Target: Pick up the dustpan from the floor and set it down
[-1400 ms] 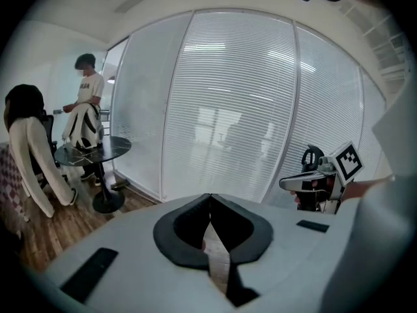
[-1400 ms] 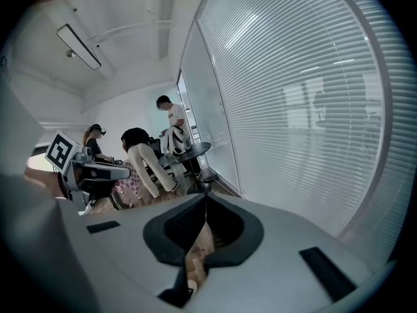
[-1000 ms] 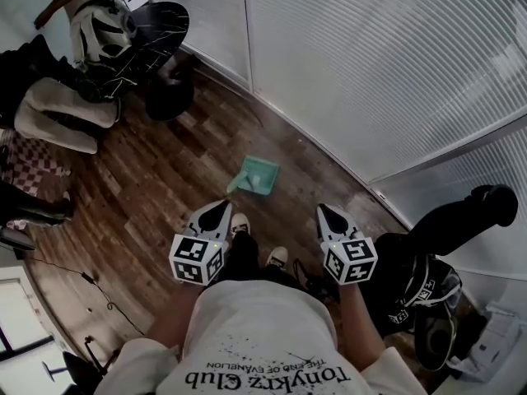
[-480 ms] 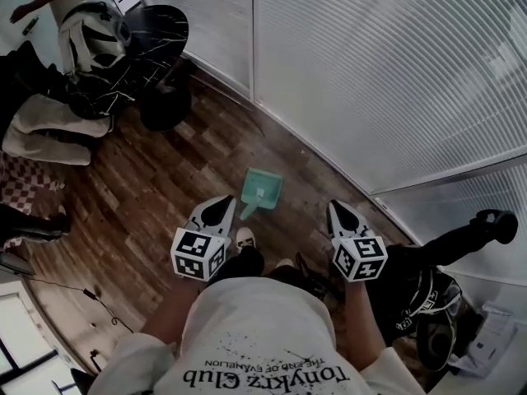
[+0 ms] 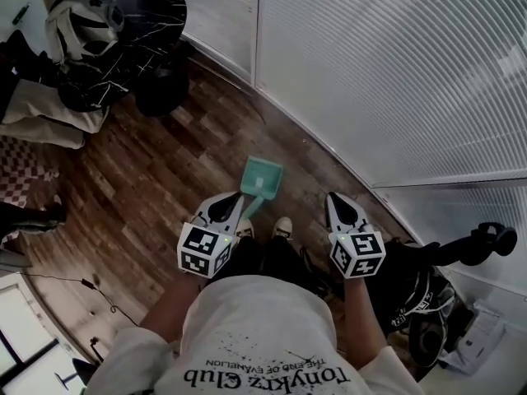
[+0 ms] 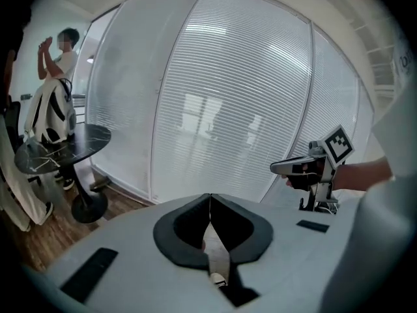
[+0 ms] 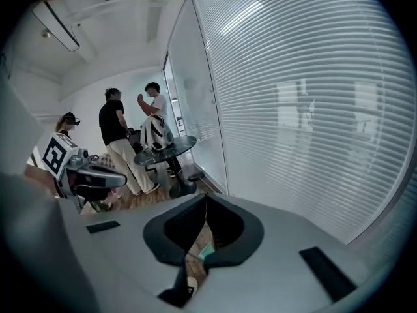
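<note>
A teal dustpan (image 5: 263,177) lies on the wooden floor near the glass wall, its handle pointing back toward my feet. My left gripper (image 5: 235,197) hangs above the floor with its tip just left of the handle, jaws shut and empty. My right gripper (image 5: 331,197) is held level with it, off to the dustpan's right, also shut with nothing in it. In the left gripper view the shut jaws (image 6: 210,197) face the blinds. In the right gripper view a sliver of the teal dustpan (image 7: 204,250) shows below the shut jaws (image 7: 205,198).
A round black table (image 5: 156,15) with a white backpack (image 5: 82,27) stands at the back left on a black base (image 5: 160,89). The blind-covered glass wall (image 5: 395,72) curves along the right. A black bag (image 5: 424,290) sits at my right. Several people (image 7: 117,135) stand beyond the table.
The person has stepped forward toward the dustpan. Both shut grippers moved with them; the left tip now sits close beside the dustpan's handle.
</note>
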Demonstrator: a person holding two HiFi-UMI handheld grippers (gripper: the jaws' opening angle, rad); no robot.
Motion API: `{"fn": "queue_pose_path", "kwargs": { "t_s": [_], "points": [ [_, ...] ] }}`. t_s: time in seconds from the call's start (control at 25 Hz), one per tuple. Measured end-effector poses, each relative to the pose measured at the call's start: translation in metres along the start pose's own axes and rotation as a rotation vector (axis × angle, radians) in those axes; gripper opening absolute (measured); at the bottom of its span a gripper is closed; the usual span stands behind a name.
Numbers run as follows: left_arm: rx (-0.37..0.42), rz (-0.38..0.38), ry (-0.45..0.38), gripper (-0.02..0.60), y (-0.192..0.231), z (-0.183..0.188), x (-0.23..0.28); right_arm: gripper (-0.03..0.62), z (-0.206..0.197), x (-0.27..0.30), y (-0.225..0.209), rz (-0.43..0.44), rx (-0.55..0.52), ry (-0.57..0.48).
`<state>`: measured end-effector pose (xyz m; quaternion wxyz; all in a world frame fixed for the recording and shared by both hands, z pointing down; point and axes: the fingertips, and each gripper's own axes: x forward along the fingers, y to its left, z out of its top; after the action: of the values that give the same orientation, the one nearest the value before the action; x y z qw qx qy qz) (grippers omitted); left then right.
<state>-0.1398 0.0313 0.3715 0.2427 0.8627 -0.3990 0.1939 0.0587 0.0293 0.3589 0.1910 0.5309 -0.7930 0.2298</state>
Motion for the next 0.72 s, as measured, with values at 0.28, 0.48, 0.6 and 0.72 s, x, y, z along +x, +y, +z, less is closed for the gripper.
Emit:
{"fn": "queue_pose_path", "kwargs": {
  "t_s": [0.28, 0.48, 0.6, 0.72],
  "points": [
    [0.039, 0.006, 0.038, 0.025, -0.004, -0.013, 0.025, 0.026, -0.006, 0.028, -0.010, 0.063, 0.005, 0.037],
    [0.014, 0.003, 0.082, 0.025, 0.001, -0.034, 0.048, 0.026, -0.017, 0.042, -0.021, 0.084, 0.013, 0.066],
    [0.020, 0.000, 0.122, 0.054, 0.000, -0.053, 0.058, 0.026, -0.033, 0.041, -0.024, 0.088, 0.029, 0.092],
    [0.033, -0.006, 0.156, 0.087, 0.000, -0.073, 0.071, 0.026, -0.052, 0.043, -0.024, 0.106, 0.041, 0.111]
  ]
}}
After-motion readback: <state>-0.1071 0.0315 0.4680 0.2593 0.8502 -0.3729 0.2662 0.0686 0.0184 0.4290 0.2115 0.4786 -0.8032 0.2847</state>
